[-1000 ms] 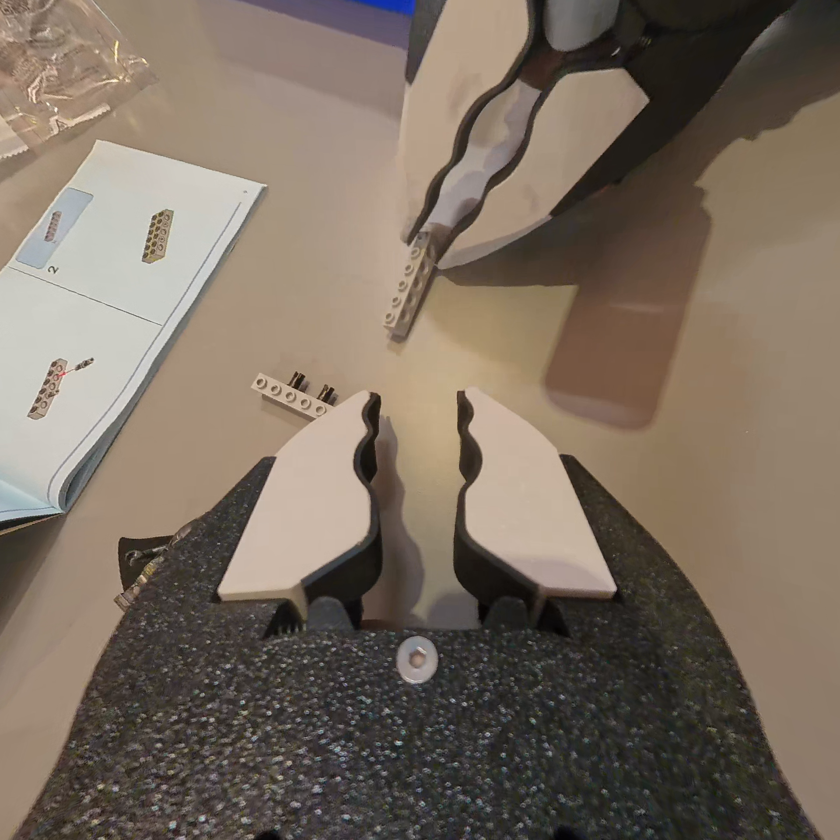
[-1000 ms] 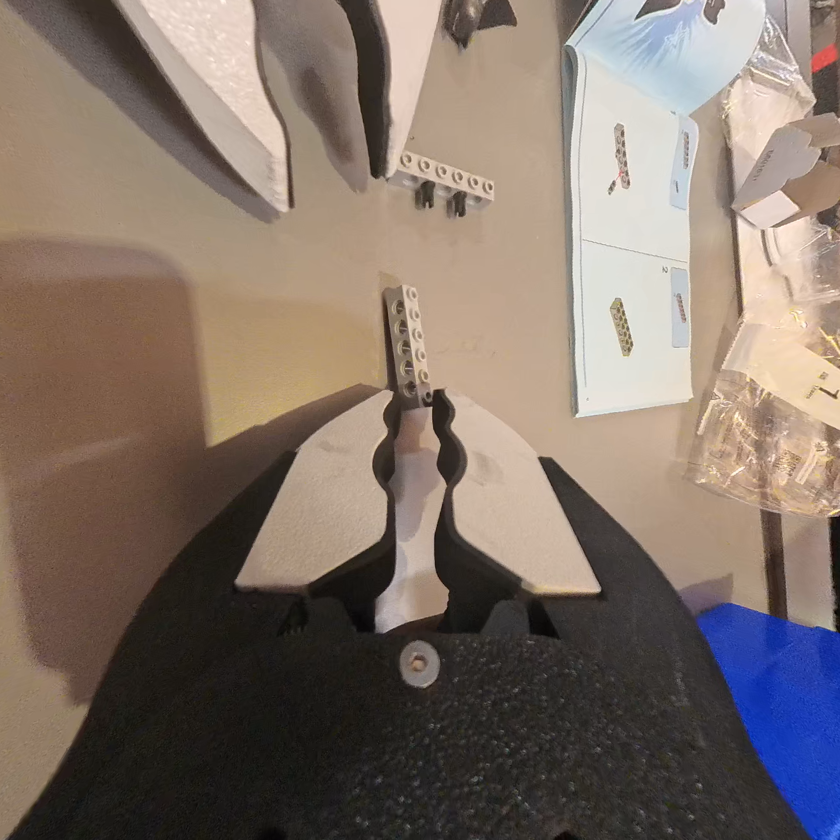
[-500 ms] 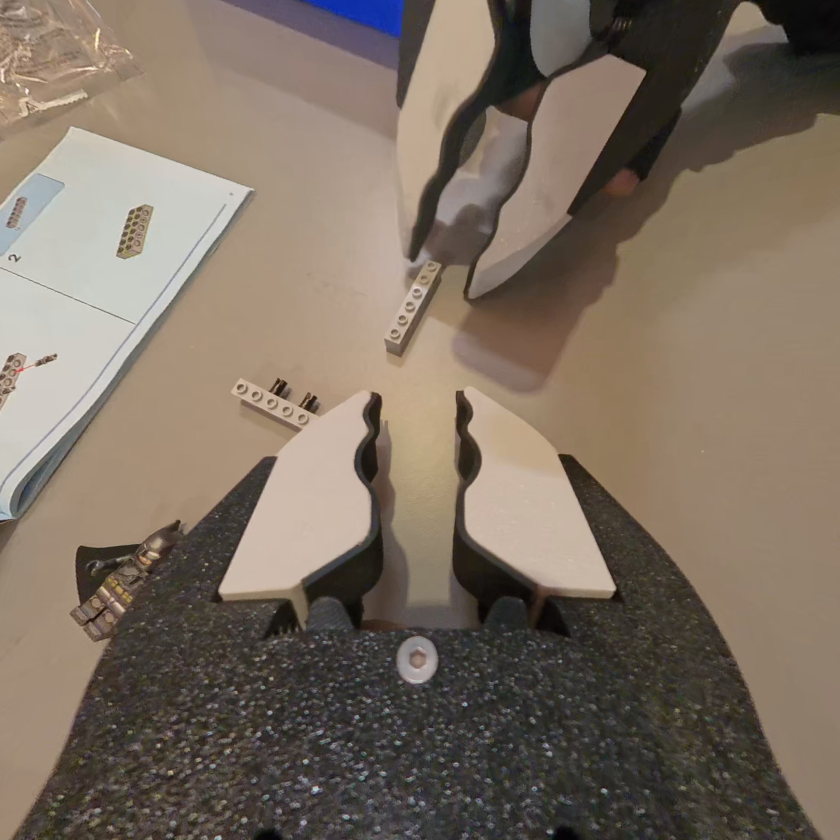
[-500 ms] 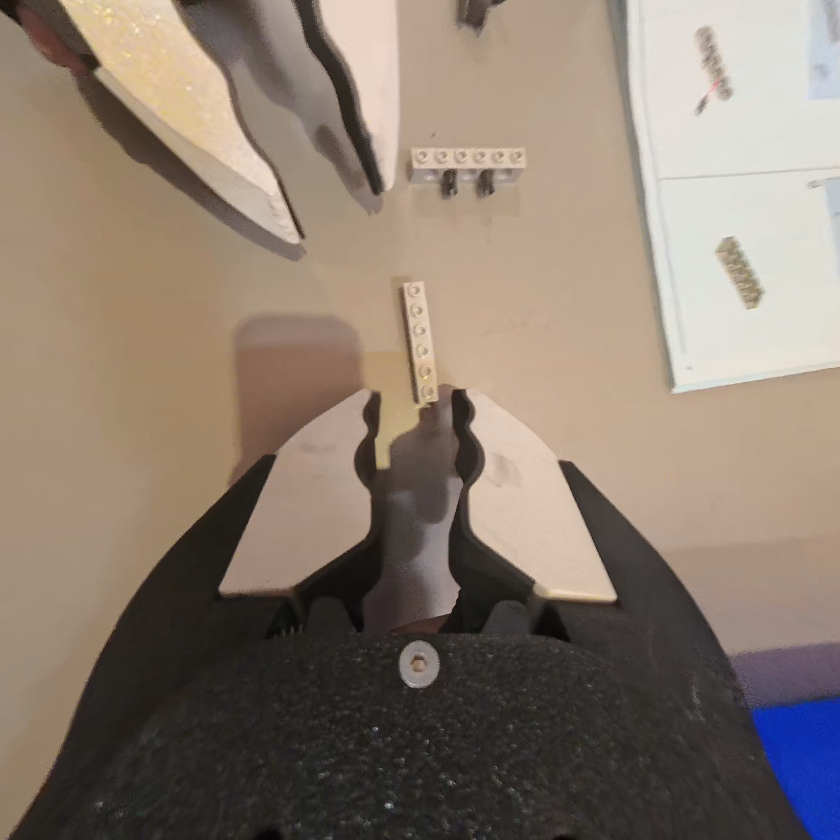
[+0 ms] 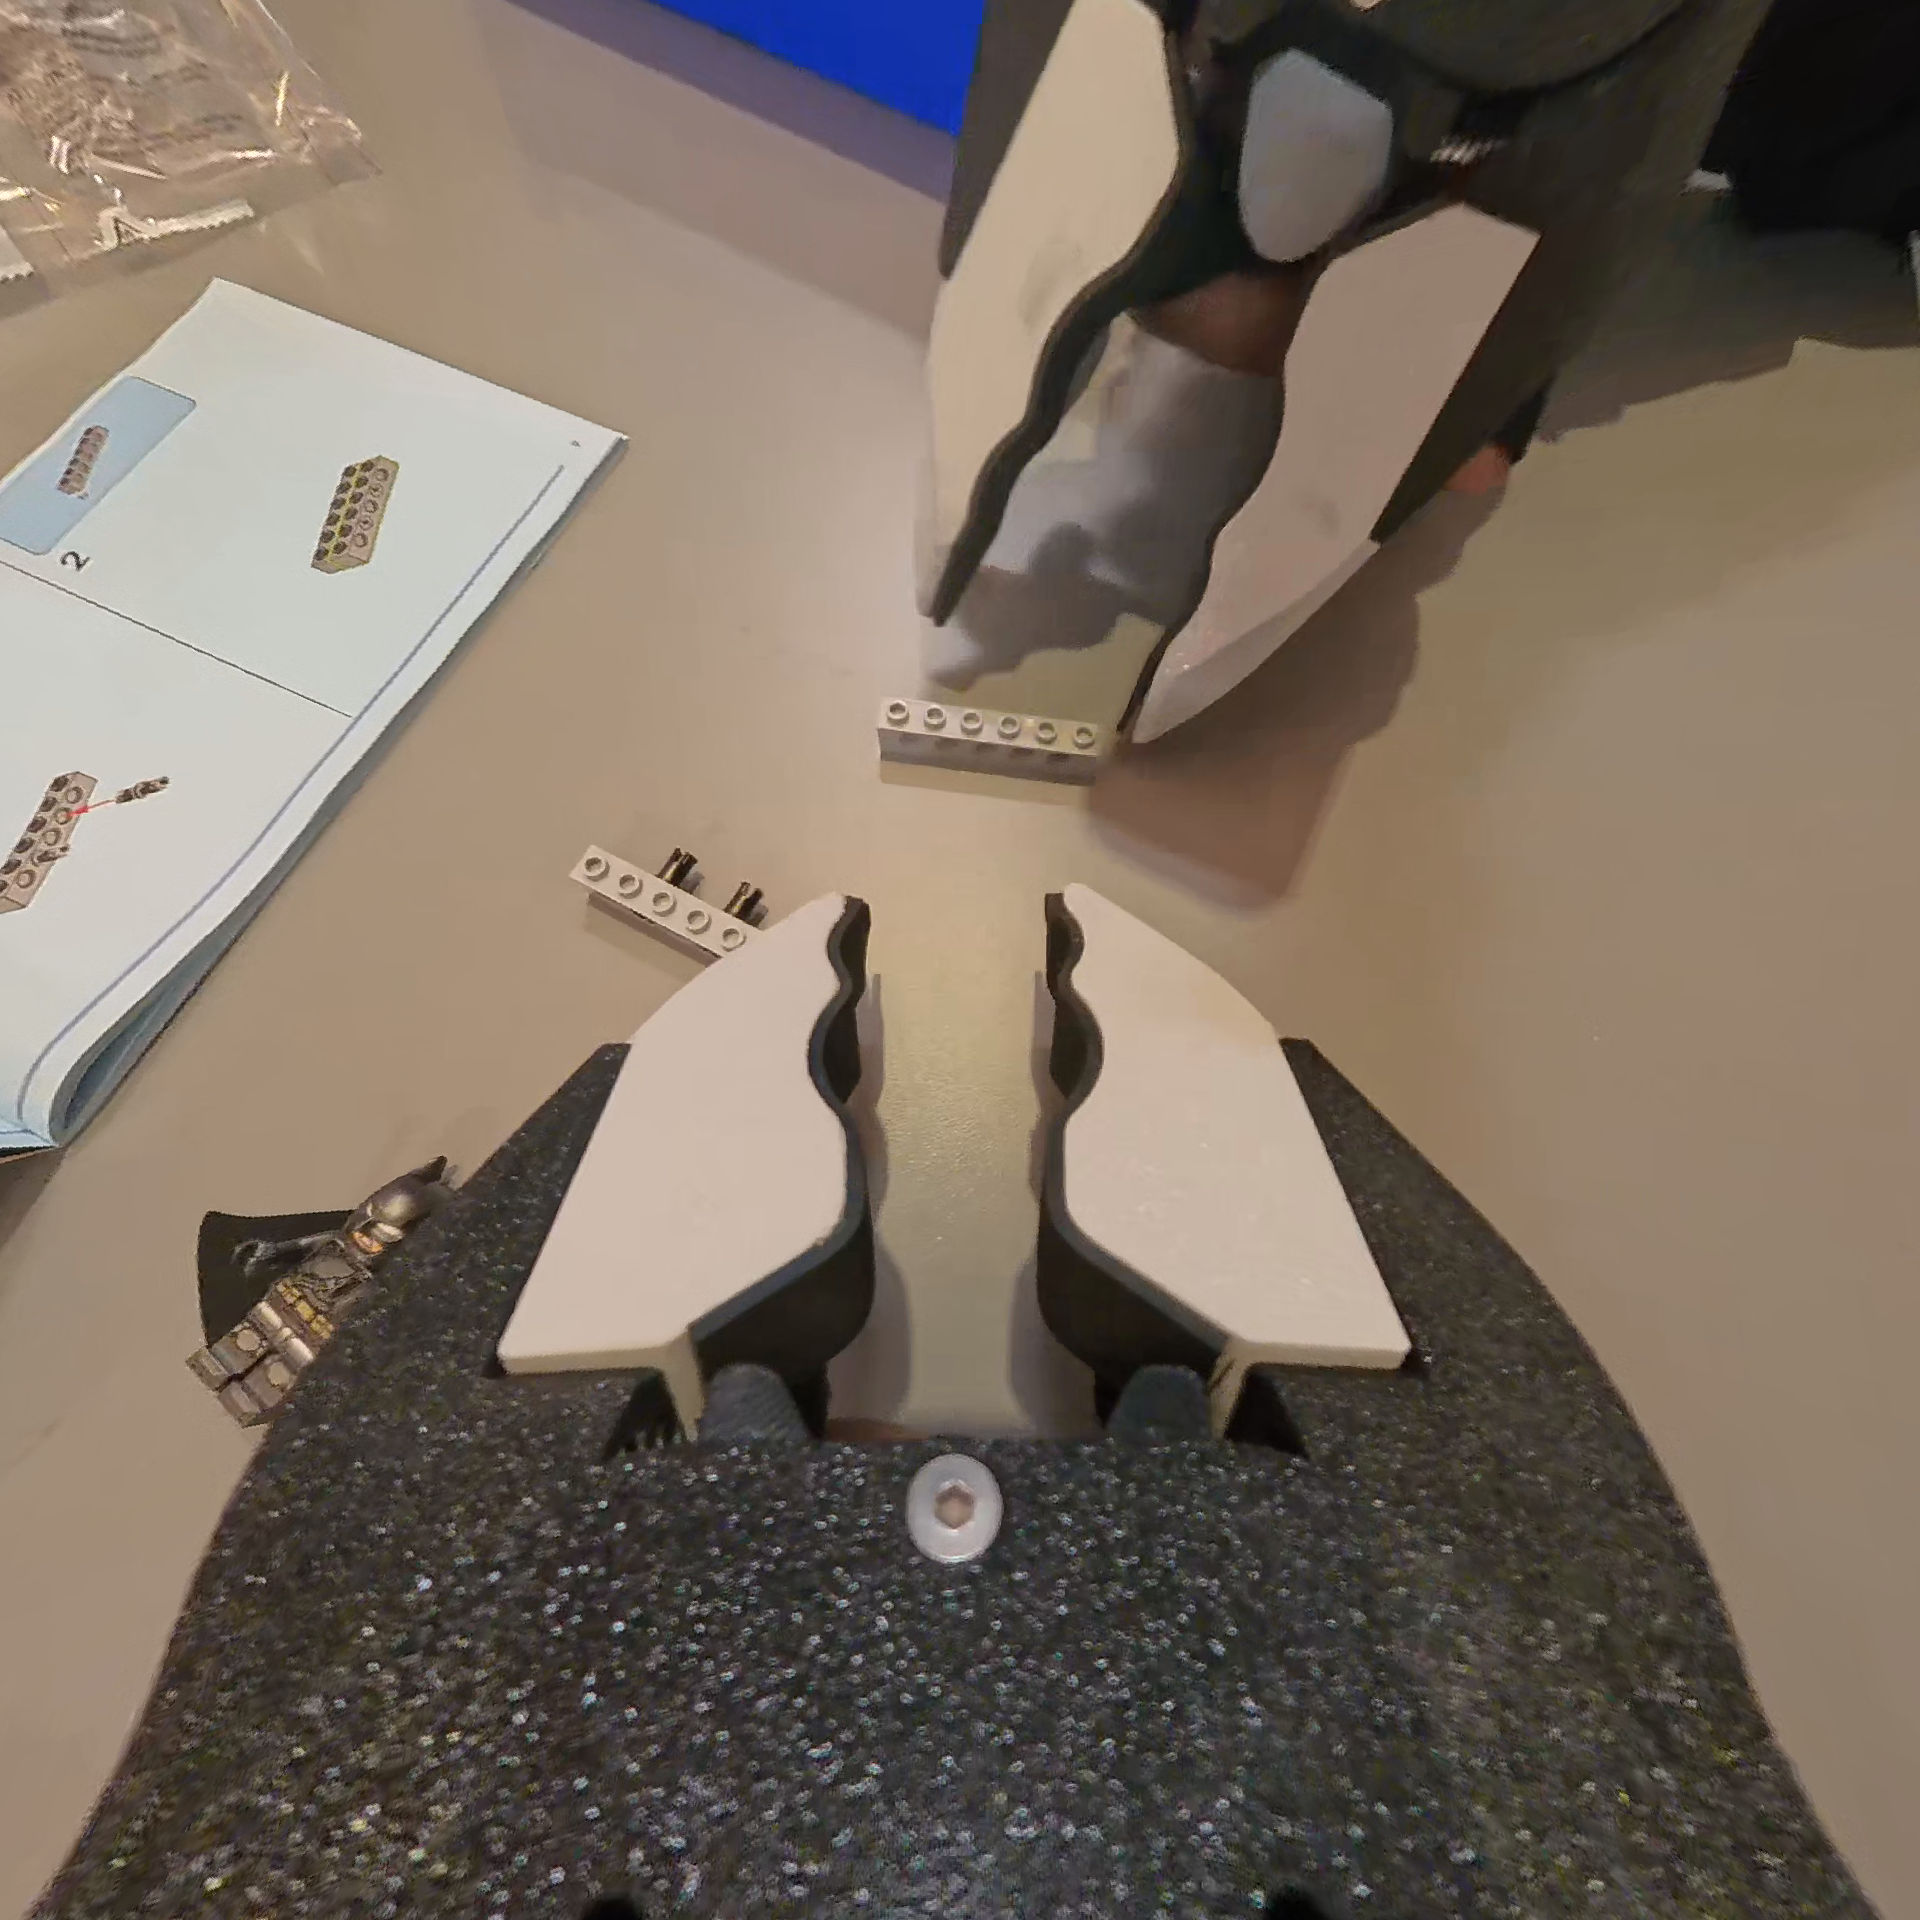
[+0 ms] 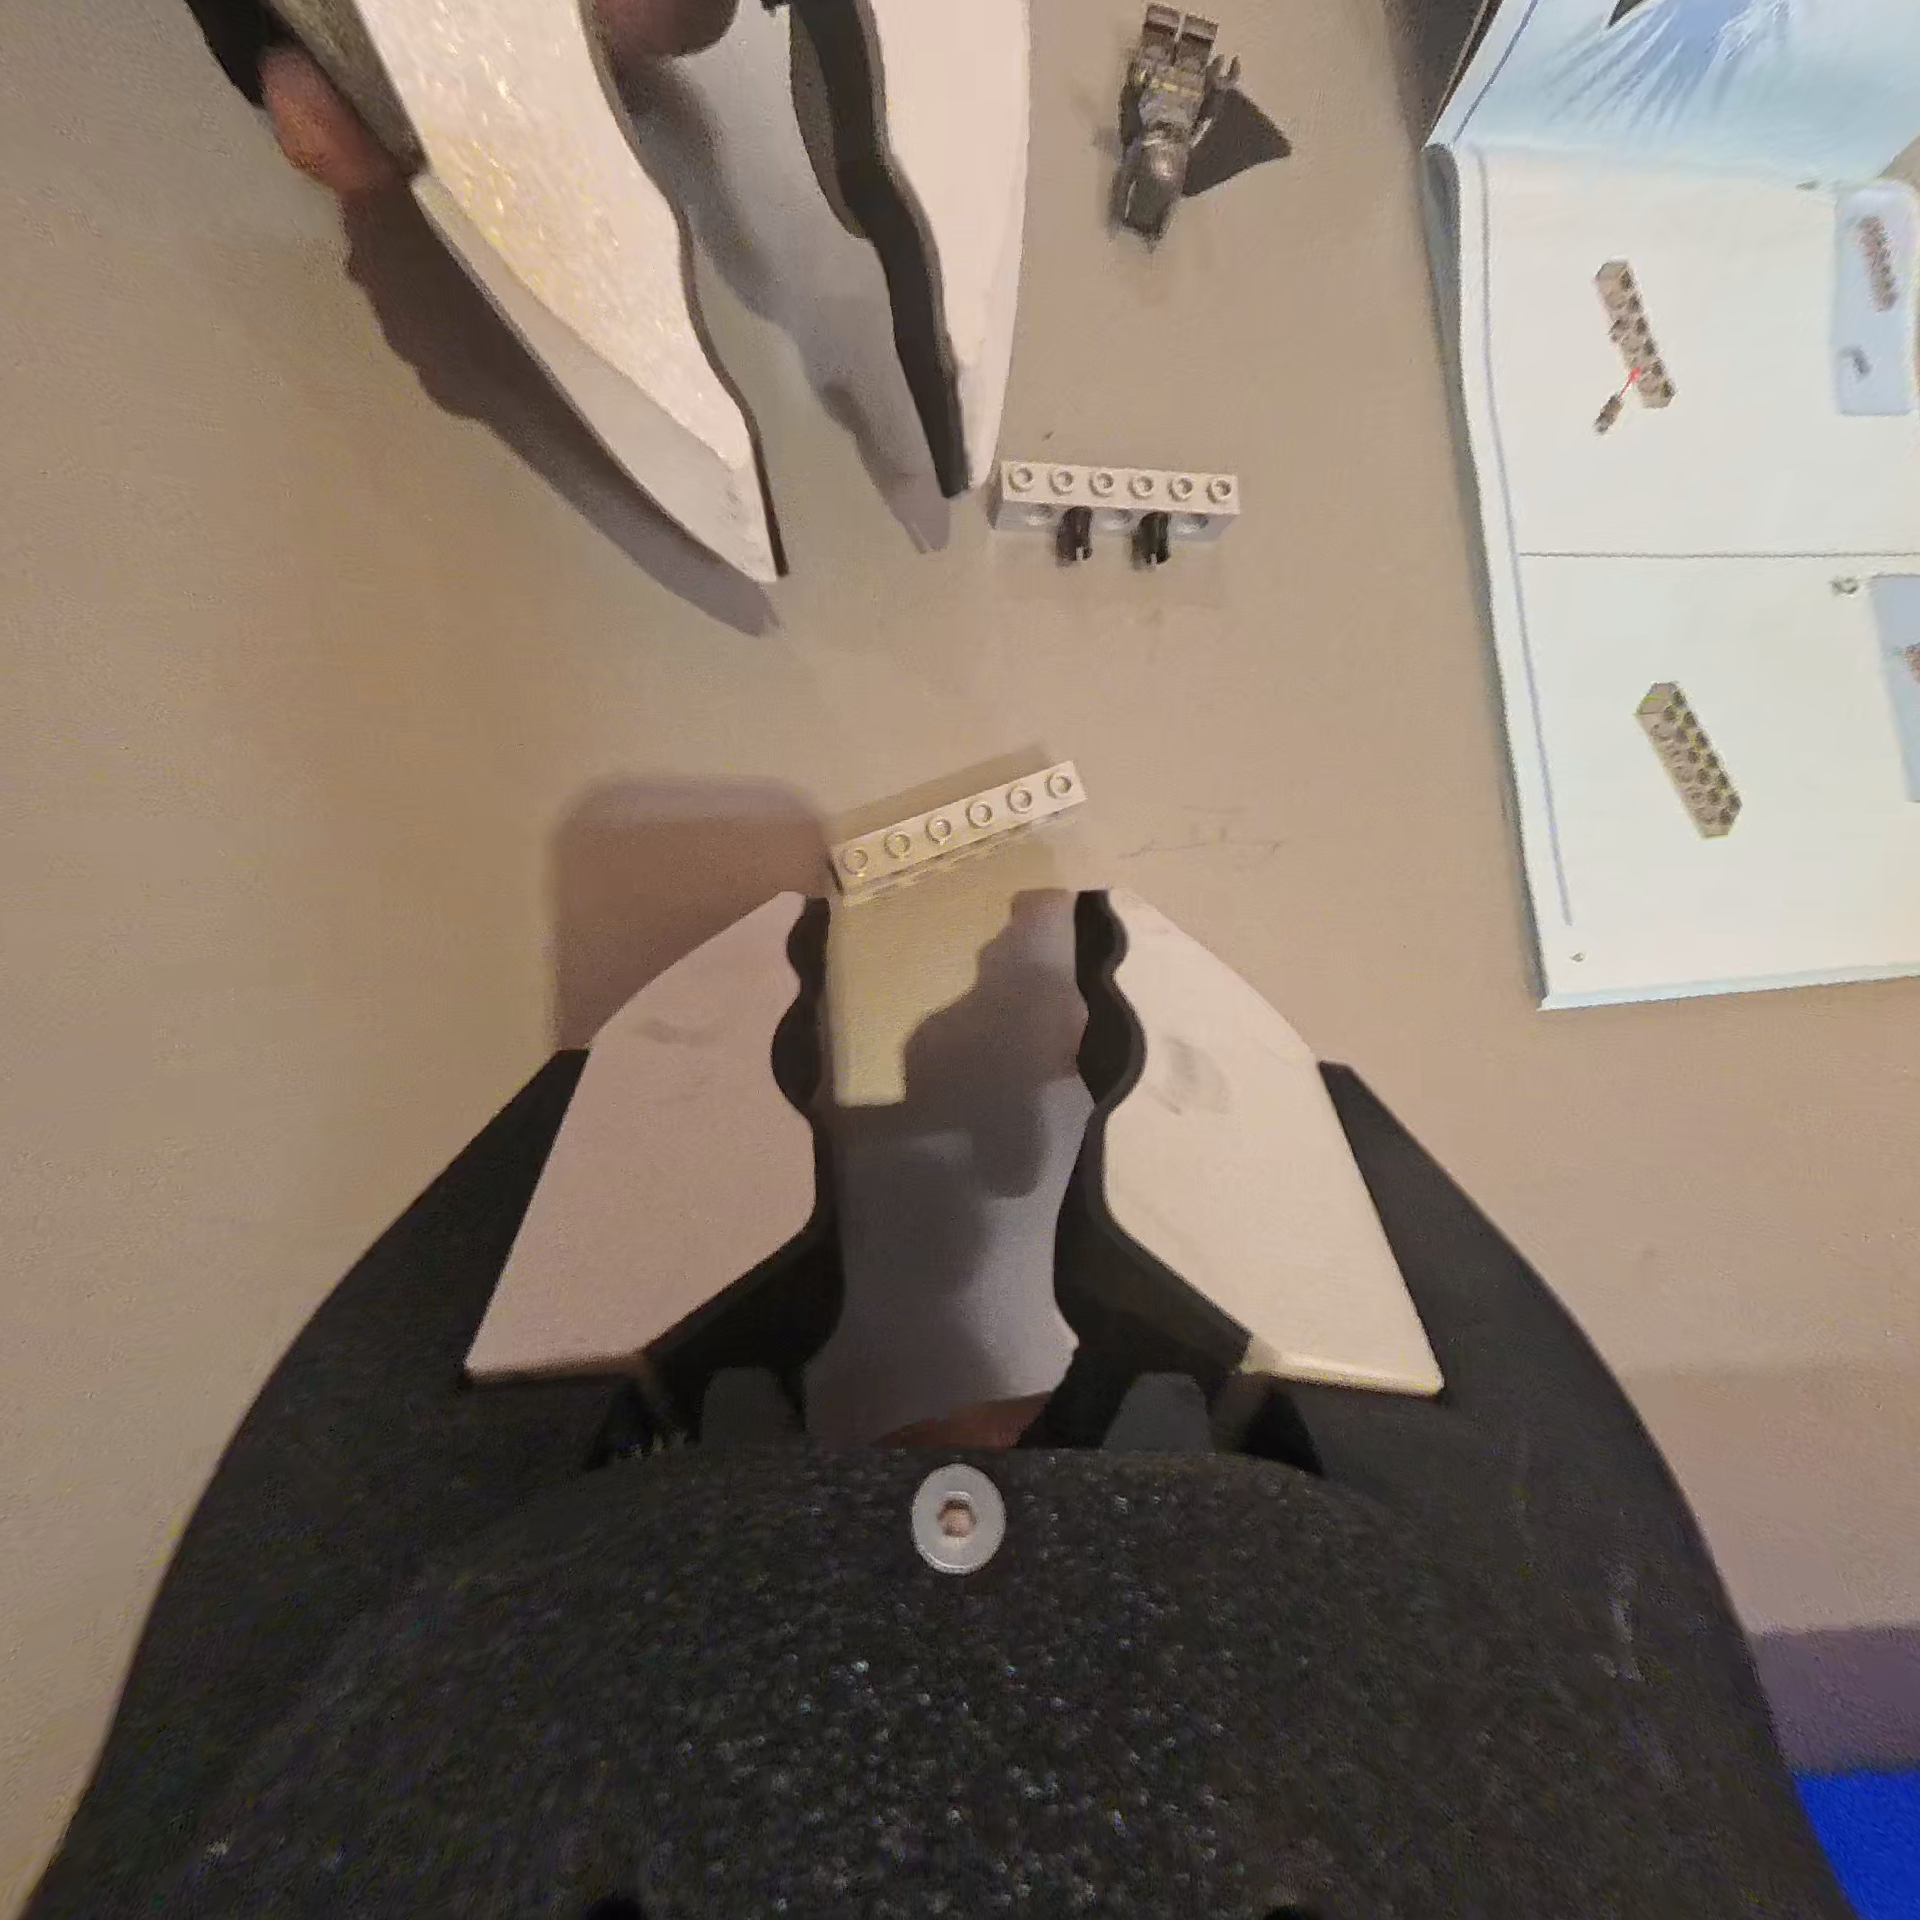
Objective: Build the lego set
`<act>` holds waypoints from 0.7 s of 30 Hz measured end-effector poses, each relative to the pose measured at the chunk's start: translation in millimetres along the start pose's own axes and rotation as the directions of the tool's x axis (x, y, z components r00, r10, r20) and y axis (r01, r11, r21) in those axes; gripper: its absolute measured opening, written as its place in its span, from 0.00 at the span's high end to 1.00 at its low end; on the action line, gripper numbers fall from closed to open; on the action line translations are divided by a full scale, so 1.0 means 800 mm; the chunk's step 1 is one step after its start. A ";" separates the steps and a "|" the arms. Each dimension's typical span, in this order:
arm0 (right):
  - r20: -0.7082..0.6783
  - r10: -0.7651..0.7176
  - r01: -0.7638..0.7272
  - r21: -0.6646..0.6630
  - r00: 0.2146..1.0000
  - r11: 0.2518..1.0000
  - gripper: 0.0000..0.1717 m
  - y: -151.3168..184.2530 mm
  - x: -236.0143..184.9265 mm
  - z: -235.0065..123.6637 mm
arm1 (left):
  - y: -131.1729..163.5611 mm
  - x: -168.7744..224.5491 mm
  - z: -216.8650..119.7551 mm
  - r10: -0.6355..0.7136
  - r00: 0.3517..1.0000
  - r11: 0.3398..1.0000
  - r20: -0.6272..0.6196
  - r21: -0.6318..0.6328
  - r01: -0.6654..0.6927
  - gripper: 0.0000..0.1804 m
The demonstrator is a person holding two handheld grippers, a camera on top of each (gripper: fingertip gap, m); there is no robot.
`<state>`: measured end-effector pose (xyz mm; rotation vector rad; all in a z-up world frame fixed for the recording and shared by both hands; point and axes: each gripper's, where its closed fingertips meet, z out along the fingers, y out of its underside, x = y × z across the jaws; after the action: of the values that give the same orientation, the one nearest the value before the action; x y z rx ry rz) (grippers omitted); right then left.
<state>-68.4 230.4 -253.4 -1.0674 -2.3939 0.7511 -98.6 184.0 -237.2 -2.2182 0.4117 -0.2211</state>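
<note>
A plain grey brick with a row of studs [image 6: 961,826] lies flat on the tan table, crosswise just ahead of my right gripper [image 6: 951,902]. That gripper is open and holds nothing. One fingertip [image 5: 1195,686] sits against the brick's end [image 5: 992,738] in the left wrist view. A second grey brick with two black pins [image 5: 665,904] lies beside the left fingertip of my left gripper [image 5: 956,904], which is open and empty. This brick [image 6: 1117,499] also shows in the right wrist view next to the left gripper [image 6: 862,525].
An open light-blue instruction booklet [image 5: 260,644] lies left of the bricks and shows again in the right wrist view [image 6: 1683,582]. A small dark caped minifigure [image 5: 301,1299] lies beside my left gripper. A clear plastic bag [image 5: 135,125] is far left, and a blue object [image 5: 831,52] is at the back. The left gripper's tips are roughly 6 centimetres from the right gripper's.
My right gripper opened and let go of the plain brick's end. The brick turned from lengthwise to crosswise on the table. My left gripper stayed open and barely moved.
</note>
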 end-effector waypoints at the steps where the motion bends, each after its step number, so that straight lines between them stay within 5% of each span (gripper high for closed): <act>1: -0.003 -0.019 0.019 0.005 1.000 1.000 0.71 0.001 0.002 0.003 | 0.000 -0.001 -0.001 0.005 1.000 1.000 0.003 0.004 -0.005 0.81; 10: 0.093 -0.034 0.031 0.041 0.995 0.999 0.65 -0.008 0.001 0.015 | 0.005 -0.023 -0.015 -0.025 0.999 1.000 0.037 0.013 0.025 0.80; 16: 0.103 -0.014 0.010 0.040 0.995 0.999 0.79 -0.017 0.004 0.023 | 0.012 -0.039 -0.017 -0.059 0.996 0.998 0.069 -0.004 0.059 0.80; 21: 0.061 0.036 -0.036 0.009 0.998 0.999 0.81 -0.026 0.011 0.032 | 0.017 -0.050 -0.015 -0.107 0.991 0.993 0.085 -0.048 0.112 0.80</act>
<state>-99.3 217.5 -258.8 -1.1013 -2.4245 0.8183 -142.3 182.4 -240.8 -2.2958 0.2532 -0.1780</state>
